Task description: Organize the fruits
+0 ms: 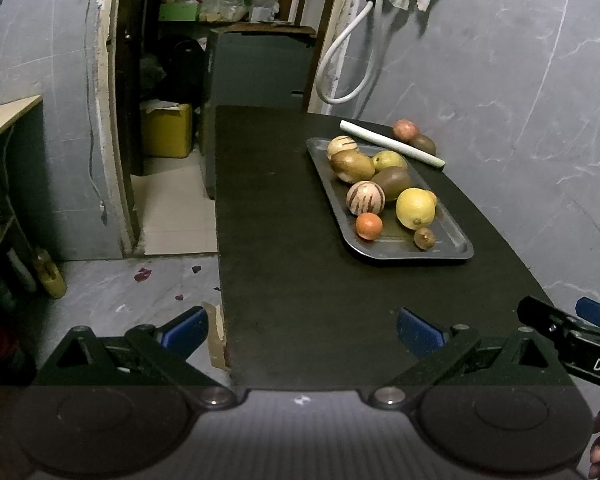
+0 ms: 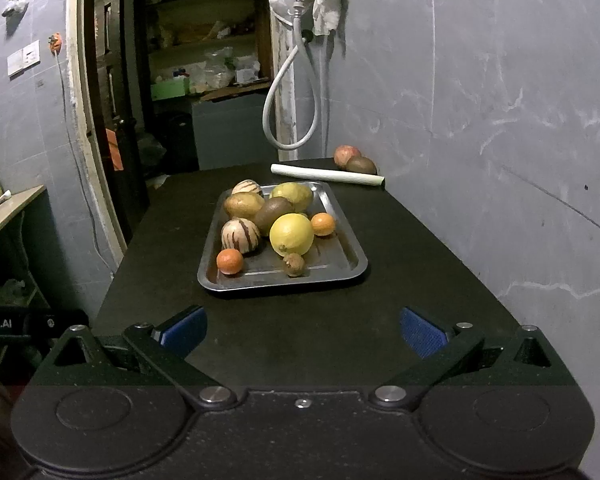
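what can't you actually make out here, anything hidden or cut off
- Second small orange: left wrist view, almost all hidden behind the lemon.
- Brown fruit and red fruit at the table's far end: right wrist view, bases hidden by the white roll; too small to name.
- Right gripper: left wrist view, cut off by the frame's right edge.
- Shelves through the doorway: both views, too dark.

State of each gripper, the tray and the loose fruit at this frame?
Left gripper: open, empty.
Right gripper: open, empty.
Tray: flat on table, holding fruit.
Lemon: in tray.
Apple: on table, outside tray, behind the white roll.
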